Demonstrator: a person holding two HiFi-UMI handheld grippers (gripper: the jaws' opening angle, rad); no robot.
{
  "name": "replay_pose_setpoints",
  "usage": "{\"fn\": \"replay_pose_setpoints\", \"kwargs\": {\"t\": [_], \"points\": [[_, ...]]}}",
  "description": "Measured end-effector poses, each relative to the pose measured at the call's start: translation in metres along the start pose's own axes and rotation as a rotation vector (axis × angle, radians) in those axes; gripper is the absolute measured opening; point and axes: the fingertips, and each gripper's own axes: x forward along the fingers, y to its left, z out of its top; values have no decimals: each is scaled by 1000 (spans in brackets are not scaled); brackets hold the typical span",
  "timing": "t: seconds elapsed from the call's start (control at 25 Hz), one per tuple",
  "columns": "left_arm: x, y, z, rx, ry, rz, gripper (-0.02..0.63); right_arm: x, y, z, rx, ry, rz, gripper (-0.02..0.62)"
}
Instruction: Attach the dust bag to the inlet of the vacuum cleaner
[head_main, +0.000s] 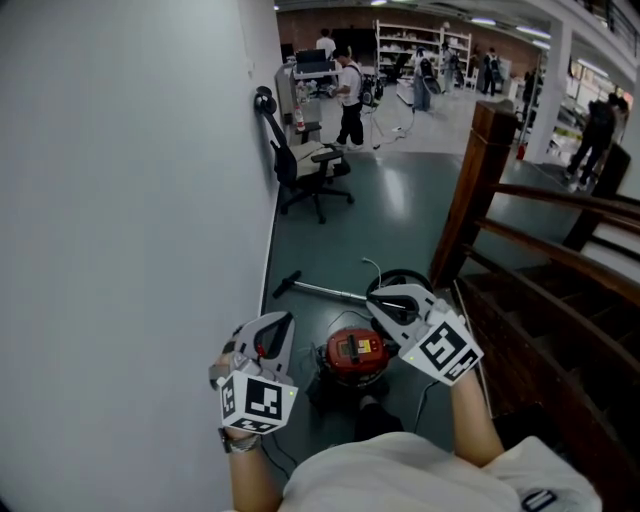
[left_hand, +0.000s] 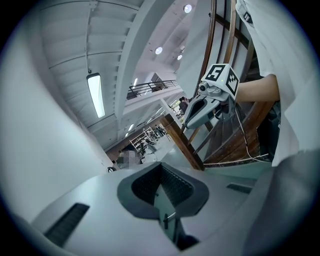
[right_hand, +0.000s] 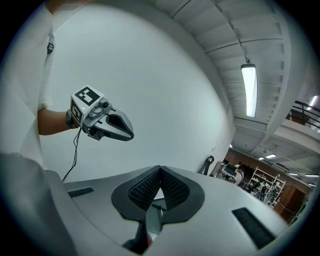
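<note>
Head view: we log the red vacuum cleaner (head_main: 355, 352) upright on the green floor (head_main: 400, 205), seen between our two raised grippers. Its wand (head_main: 318, 291) lies flat, long axis across the frame, dark end toward the white wall (head_main: 120, 200). Left gripper (head_main: 280, 325) and right gripper (head_main: 385, 302) — both clenched, nothing between the jaws.

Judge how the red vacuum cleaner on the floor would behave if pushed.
The red vacuum cleaner looks squat and broad, so it probably slides or rolls on the smooth floor rather than tipping. Its hose and long wand lie alongside and would likely drag.
</note>
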Motion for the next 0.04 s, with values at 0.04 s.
{"fn": "replay_pose_setpoints", "kwargs": {"t": [0.04], "points": [[2, 0, -2, 5, 5, -1, 2, 1, 0, -1, 2, 1, 1, 28]]}}
